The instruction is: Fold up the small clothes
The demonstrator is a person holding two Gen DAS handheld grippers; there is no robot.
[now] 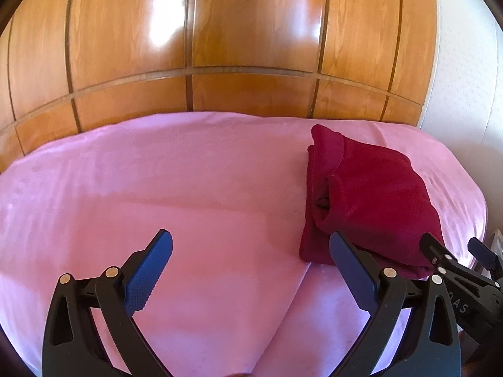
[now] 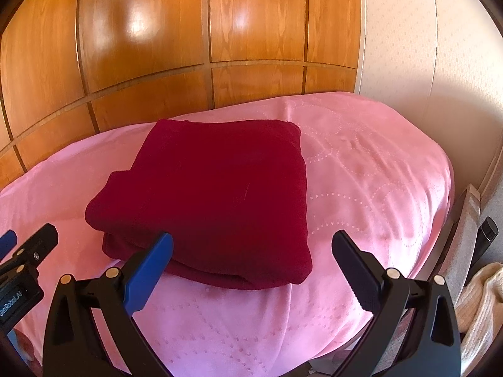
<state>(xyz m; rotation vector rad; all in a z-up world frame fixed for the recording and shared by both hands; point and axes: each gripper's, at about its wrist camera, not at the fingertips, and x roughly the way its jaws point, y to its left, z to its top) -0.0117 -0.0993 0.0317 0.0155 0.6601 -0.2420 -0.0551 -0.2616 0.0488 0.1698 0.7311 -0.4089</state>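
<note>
Left gripper (image 1: 251, 267) and right gripper (image 2: 251, 270) jaws apart, empty — red garment (image 2: 213, 201) looks fully folded on pink bedspread (image 2: 361, 172), likely released.

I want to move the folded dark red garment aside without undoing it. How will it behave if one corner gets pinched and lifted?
The dark red garment looks like soft, thick knit, so it would probably droop rather than stay flat. Its stacked layers show loose at the near edge, so a corner pinch likely unfolds it. On the plush pink blanket it may drag instead of sliding.
</note>
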